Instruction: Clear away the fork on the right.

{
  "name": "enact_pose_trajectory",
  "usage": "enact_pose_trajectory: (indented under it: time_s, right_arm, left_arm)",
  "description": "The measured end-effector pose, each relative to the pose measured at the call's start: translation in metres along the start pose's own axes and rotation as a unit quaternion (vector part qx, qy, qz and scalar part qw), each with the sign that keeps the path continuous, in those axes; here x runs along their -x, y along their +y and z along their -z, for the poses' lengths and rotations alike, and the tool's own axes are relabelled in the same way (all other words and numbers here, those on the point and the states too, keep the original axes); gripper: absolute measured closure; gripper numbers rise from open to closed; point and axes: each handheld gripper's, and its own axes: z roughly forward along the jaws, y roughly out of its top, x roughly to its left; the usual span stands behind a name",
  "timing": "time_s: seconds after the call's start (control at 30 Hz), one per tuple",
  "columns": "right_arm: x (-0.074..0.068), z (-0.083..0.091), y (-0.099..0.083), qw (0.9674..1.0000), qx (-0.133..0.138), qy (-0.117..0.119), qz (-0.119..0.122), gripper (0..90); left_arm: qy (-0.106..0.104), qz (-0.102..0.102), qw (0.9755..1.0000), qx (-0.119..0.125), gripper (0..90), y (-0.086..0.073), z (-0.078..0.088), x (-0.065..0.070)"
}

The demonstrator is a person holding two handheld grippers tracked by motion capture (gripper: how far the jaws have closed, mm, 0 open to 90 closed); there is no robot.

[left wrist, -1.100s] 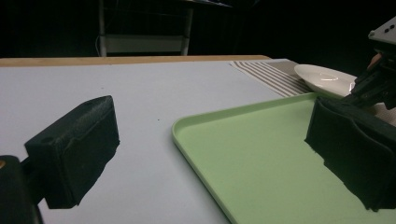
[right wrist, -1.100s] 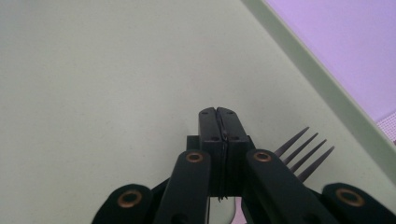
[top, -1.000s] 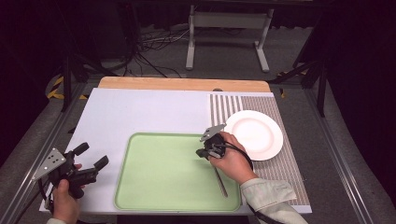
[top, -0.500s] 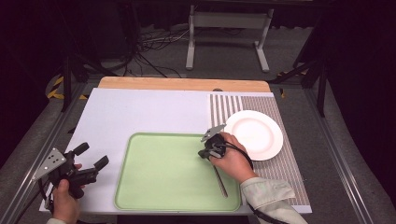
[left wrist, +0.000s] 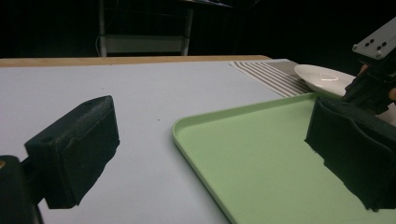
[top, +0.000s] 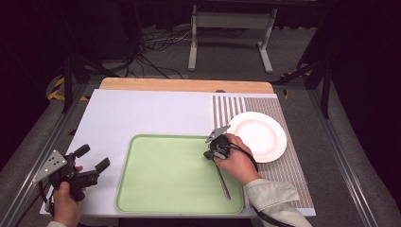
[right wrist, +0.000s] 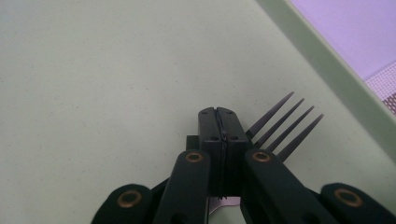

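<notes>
- The right gripper (top: 211, 153) is down over the right part of the green tray (top: 161, 189), its jaws pressed together with no gap between the pads – clenched on a fork (right wrist: 280, 128).
- In the right gripper view the fork's four tines fan out to the right of the closed jaw tips, low over the tray floor; a sliver of pale metal shows under the jaws, so the grip sits on the fork's neck.
- From the high view the fork's handle (top: 223, 179) runs back from the gripper toward the near edge of the tray, under the person's right hand (top: 236, 161).
- I cannot tell whether the tines touch the tray or hang just above it.
- The left gripper (top: 92, 161) is held at the near left corner of the bench (top: 142, 113), off the tray – its jaws stand wide apart, released, with nothing between them.
- A white plate (top: 265, 135) rests on a striped mat (top: 227, 106) just right of the tray, near the right hand but not touching the gripper.
- The left gripper view looks level across the bench, with the tray's rim (left wrist: 187, 140) between its two jaws and the plate (left wrist: 324, 77) beyond.
</notes>
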Motion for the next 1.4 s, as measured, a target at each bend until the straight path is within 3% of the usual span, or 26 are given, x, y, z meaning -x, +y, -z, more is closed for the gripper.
enact_pose_trajectory:
  time_s: [0.53, 1.27, 1.4]
  right_arm:
    - [0.017, 0.008, -0.010, 0.9994, -0.002, -0.020, -0.028, 90.0]
    - [0.027, 0.016, -0.019, 0.9983, -0.003, -0.032, -0.049, 90.0]
    - [0.025, 0.023, -0.015, 0.9982, 0.024, -0.032, -0.045, 77.4]
  left_arm:
    - [-0.001, -0.001, 1.0000, -0.001, 3.3, 0.000, -0.002, 0.000]
    - [-0.001, -0.002, 1.0000, -0.005, 3.3, 0.000, -0.003, 0.000]
    - [-0.001, 0.001, 1.0000, -0.002, 3.3, 0.000, -0.003, 0.000]
